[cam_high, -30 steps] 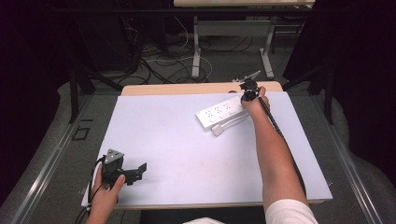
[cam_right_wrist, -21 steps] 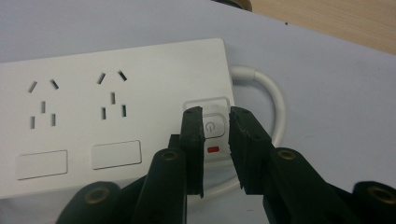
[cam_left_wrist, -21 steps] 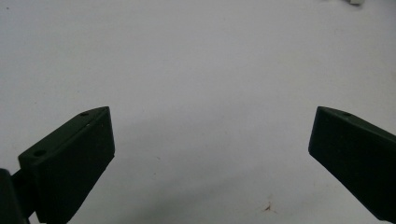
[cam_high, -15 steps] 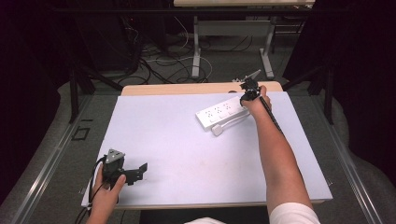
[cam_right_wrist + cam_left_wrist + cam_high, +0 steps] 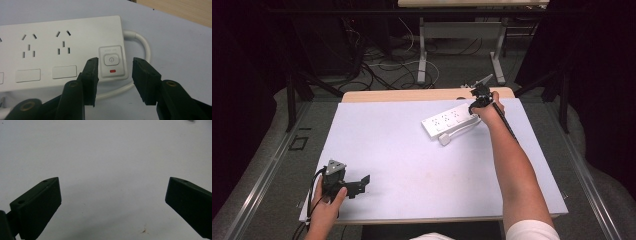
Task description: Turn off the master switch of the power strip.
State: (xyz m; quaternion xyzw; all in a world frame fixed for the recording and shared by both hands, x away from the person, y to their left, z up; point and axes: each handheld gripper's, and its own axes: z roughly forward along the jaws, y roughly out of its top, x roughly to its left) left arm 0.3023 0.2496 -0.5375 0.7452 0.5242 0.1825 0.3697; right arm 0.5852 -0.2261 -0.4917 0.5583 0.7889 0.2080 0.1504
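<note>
Two tools sitting open: right tool (image 5: pixel 115 82) is hovering over the power strip (image 5: pixel 60 50), jaws straddling its power button (image 5: pixel 111 60); left tool (image 5: pixel 112 205) is idling over bare tabletop (image 5: pixel 112 157).

We see the table (image 5: pixel 412 150) bare across its middle; only the power strip (image 5: pixel 449 120) and its cord (image 5: pixel 457 131) crowd the far right.

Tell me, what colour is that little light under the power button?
Red, clearest in the right gripper view.
</note>
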